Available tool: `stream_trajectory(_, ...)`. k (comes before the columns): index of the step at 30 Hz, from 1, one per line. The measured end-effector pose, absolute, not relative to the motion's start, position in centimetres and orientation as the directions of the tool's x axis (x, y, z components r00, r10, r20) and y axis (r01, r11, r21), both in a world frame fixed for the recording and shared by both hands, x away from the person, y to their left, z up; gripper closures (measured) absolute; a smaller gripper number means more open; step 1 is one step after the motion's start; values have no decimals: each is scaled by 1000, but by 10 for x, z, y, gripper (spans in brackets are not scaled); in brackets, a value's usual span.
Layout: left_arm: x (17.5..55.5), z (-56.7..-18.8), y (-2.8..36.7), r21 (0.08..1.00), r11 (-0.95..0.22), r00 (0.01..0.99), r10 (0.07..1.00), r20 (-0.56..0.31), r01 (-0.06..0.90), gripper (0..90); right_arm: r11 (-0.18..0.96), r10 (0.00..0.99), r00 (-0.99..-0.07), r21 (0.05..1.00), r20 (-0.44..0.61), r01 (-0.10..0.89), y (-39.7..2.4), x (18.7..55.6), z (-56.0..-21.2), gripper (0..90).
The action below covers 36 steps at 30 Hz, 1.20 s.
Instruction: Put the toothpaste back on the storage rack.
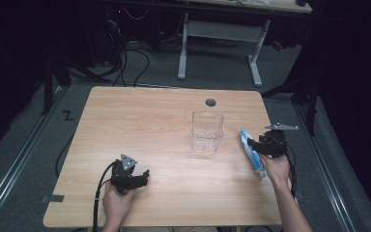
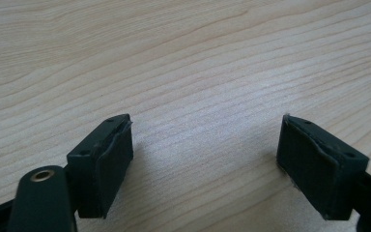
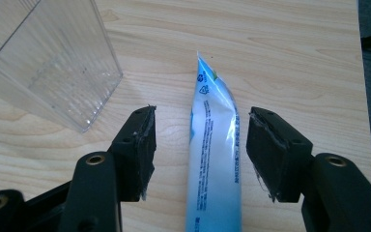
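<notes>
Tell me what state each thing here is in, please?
Tube: lying flat on the table, between open jaws, not gripped.
Clear container: upright, empty.
Right gripper: open, straddling the tube.
Left gripper: open, holding nothing, low over bare wood.

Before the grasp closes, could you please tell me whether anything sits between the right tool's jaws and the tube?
Nothing visible does. The tube lies on the table between the right tool's open jaws, with bare gaps on both sides; the clear container stands off to one side.

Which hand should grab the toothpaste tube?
The right gripper: its open jaws already stand either side of the toothpaste tube. The left gripper sits far off over bare table.
</notes>
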<state>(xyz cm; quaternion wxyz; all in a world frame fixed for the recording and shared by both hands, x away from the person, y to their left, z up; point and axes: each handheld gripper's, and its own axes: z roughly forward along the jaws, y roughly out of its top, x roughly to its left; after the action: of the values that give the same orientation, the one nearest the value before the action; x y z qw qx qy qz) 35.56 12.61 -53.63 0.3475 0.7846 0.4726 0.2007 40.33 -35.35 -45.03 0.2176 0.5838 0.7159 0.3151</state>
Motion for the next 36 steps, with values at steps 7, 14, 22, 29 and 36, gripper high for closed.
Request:
stream_trajectory(7,356,-536,126,735,-312,473,881,-13,602,208,119,978,-205,684,46,719,-357,416,-456,441)
stream_trajectory(14,356,-536,126,735,-312,473,881,-13,602,208,104,982,-180,661,48,744,-361,424,-463,441)
stream_trajectory(22,356,-536,126,735,-312,473,881,-14,602,208,95,984,-169,632,57,769,-361,432,-473,439)
stream_trajectory(29,356,-536,126,735,-312,473,881,-13,602,208,100,985,-164,597,53,796,-358,439,-482,435)
stream_trajectory(36,356,-536,126,735,-312,473,881,-13,602,208,92,984,-162,585,69,806,-360,445,-489,434)
